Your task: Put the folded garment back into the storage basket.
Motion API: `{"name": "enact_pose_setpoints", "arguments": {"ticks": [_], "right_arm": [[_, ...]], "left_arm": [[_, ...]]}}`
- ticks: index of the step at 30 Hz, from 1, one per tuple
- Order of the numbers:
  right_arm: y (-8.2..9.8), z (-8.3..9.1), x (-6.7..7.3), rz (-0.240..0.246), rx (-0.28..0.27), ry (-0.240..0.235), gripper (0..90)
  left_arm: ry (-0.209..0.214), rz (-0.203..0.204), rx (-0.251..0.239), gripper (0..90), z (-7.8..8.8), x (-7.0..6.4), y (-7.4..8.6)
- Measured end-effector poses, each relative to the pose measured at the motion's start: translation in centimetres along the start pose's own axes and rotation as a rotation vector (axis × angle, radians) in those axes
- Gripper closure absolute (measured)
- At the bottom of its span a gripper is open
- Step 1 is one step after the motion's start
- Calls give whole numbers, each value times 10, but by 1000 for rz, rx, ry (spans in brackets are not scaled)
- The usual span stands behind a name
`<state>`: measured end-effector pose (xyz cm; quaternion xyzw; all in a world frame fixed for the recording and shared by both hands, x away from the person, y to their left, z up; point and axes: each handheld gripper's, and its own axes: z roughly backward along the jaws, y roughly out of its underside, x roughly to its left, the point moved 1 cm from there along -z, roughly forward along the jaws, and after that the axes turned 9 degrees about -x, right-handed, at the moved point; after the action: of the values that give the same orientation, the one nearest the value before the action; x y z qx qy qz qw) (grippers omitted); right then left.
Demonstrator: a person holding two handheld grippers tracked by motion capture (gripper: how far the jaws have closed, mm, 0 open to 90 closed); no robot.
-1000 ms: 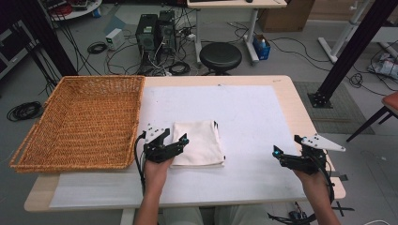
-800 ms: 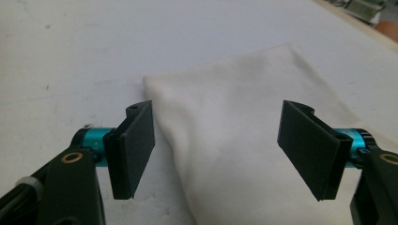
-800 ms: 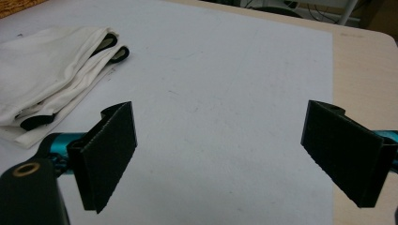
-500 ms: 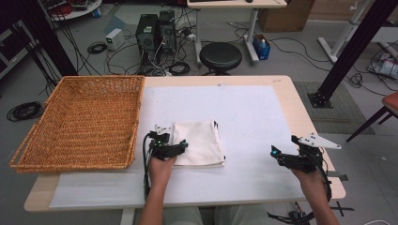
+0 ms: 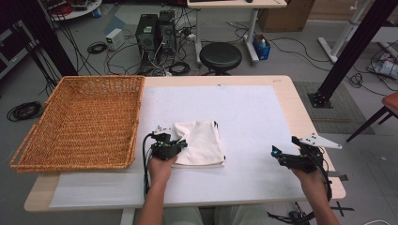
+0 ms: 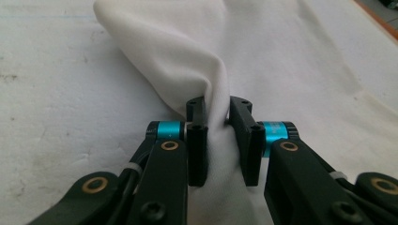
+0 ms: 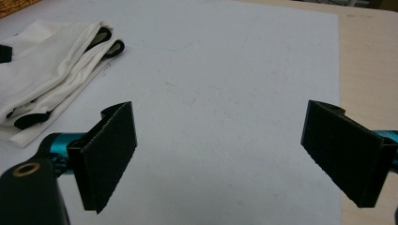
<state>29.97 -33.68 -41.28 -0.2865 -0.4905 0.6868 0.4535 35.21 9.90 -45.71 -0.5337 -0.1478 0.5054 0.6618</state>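
Since the earlier frame, left gripper [image 5: 180, 144] has closed in on the folded white cloth [image 5: 202, 143] near the bench's [image 5: 281, 93] front edge, now clenched on its bunched left edge. Right gripper [image 7: 220, 154] gapes, idle. Lift slowly; keep folds together.

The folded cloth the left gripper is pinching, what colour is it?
White cloth with small black trim bits, clearest in the left gripper view.
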Motion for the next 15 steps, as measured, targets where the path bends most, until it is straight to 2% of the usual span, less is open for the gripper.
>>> {"name": "enact_pose_setpoints", "arguments": {"ticks": [2,3,7,8,9,10,15], "right_arm": [[1,1,-1,1,0,1,104],[1,1,-2,-4,1,2,103],[1,3,-3,-11,-2,3,103],[1,3,-4,-14,-3,3,103],[1,3,-4,-17,-4,2,103],[1,3,-4,-17,-5,4,103],[1,5,-6,-21,-12,7,104]], "left_arm": [[41,-16,-69,785,4,-5,-4],[41,-16,-69,786,4,-5,-4],[153,-50,-174,787,13,-17,-17],[202,-80,-211,787,17,-25,-26],[225,-100,-227,787,19,-29,-31],[225,-100,-227,788,19,-29,-31],[326,-182,-317,792,31,-49,-60]]}}
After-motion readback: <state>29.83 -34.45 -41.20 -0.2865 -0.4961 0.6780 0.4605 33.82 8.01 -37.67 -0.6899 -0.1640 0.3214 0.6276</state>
